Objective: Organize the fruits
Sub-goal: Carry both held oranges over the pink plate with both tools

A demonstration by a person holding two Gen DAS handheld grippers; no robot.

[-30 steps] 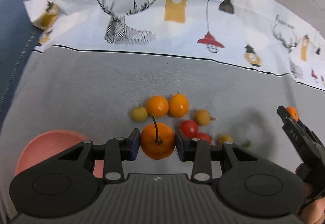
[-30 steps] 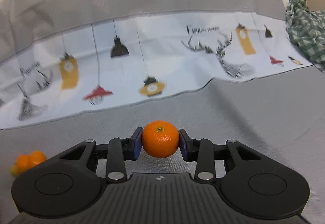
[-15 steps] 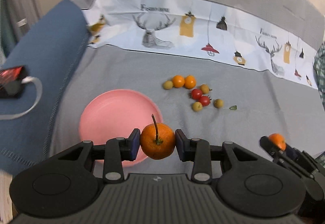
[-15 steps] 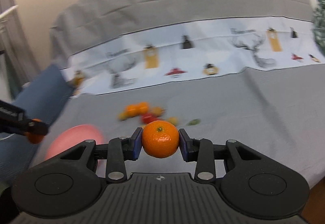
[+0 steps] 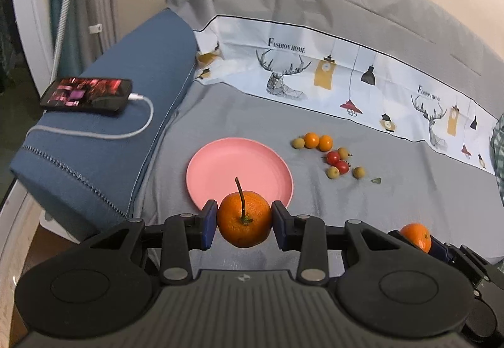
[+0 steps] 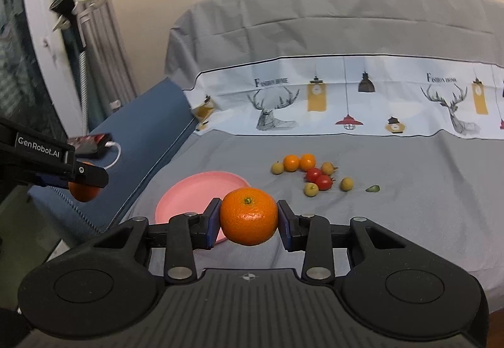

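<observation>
My left gripper [image 5: 244,223] is shut on a stemmed mandarin [image 5: 242,228], held above the near edge of the pink plate [image 5: 226,171]. My right gripper [image 6: 249,217] is shut on a second mandarin [image 6: 249,215], just right of the pink plate [image 6: 189,190]. Each view shows the other gripper with its fruit: the right gripper's mandarin [image 5: 415,236] at lower right, the left gripper's mandarin [image 6: 82,190] at far left. Several small fruits lie loose on the grey sheet beyond the plate: two small oranges [image 5: 318,140], two red tomatoes [image 5: 337,162] and yellowish ones [image 5: 333,172].
A blue armrest [image 5: 104,140] at the left carries a phone [image 5: 86,94] with a white charging cable. A printed white cloth [image 5: 330,73] runs along the back of the grey cover. A small green leaf [image 5: 375,180] lies right of the fruits. Curtains hang at far left.
Both grippers have pulled back and risen from the loose fruits, each keeping its mandarin. The plate, armrest and phone have come into view, and the right view has swung left.
</observation>
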